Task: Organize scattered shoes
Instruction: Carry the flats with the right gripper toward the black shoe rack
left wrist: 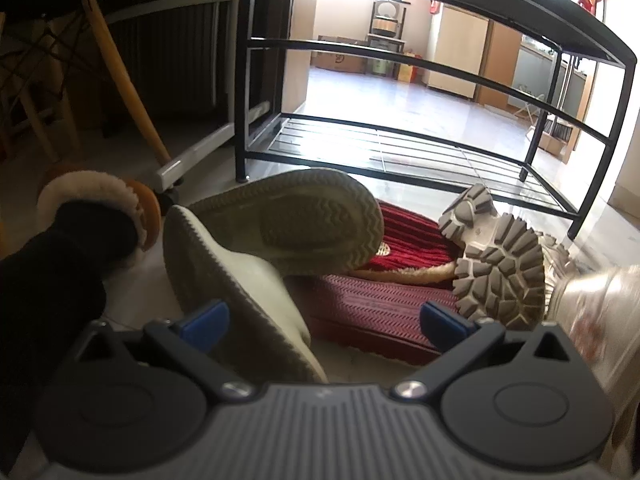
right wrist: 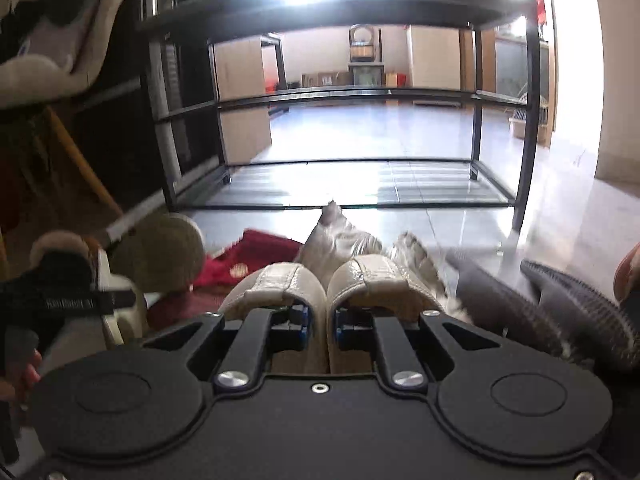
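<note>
My left camera sits low near the floor, close over the shoe pile, facing the black rack point(left wrist: 400, 56) slightly from its left. My right camera looks at the same rack point(right wrist: 340, 92) more squarely from just behind the pile. Both share the red slipper point(left wrist: 404, 240) point(right wrist: 248, 256) and, I think, the same far room.

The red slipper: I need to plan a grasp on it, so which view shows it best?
The left wrist view: the red slipper lies mid-frame, ribbed upper visible, partly under a beige shoe. The right wrist view shows only a blurred red patch behind the held boots.
</note>
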{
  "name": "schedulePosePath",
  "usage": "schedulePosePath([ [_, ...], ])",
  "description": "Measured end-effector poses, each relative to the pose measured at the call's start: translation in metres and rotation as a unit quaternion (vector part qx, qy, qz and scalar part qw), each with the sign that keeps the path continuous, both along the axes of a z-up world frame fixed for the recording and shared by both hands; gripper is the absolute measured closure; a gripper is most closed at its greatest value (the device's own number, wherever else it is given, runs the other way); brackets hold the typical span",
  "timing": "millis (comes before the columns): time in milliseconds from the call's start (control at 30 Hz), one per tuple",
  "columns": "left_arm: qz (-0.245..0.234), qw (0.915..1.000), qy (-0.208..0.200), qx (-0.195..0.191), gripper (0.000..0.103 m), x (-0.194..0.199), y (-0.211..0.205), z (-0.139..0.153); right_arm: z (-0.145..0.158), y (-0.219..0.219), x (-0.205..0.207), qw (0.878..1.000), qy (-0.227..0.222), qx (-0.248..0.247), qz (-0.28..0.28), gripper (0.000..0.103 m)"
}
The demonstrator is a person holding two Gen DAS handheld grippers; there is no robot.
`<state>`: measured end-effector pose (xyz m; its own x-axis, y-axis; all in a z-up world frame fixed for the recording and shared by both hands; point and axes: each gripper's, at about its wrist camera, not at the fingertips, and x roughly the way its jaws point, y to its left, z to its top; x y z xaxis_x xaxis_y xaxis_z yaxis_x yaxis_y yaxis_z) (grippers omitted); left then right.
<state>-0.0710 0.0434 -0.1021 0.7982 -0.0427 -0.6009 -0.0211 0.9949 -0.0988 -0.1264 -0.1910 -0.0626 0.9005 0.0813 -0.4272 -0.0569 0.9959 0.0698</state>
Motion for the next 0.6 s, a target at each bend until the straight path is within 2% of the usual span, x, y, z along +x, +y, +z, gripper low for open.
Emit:
schedulePosePath([
  [333, 0.015, 0.9996, -0.003, -0.022, 0.0, 0.002, 0.011, 0.002, 0.051, 0.003, 0.024, 0.998, -0.059, 0.004, 0.012, 0.091],
  [533, 0.024, 0.9995, -0.011, -0.019, 0.0, 0.006, 0.017, 0.003, 0.089, 0.018, 0.057, 0.995, -0.093, 0.002, 0.044, 0.091],
  [600, 0.031, 0.9993, -0.01, -0.02, 0.0, 0.009, 0.021, 0.001, 0.101, 0.025, 0.079, 0.994, -0.098, 0.01, 0.05, 0.091],
])
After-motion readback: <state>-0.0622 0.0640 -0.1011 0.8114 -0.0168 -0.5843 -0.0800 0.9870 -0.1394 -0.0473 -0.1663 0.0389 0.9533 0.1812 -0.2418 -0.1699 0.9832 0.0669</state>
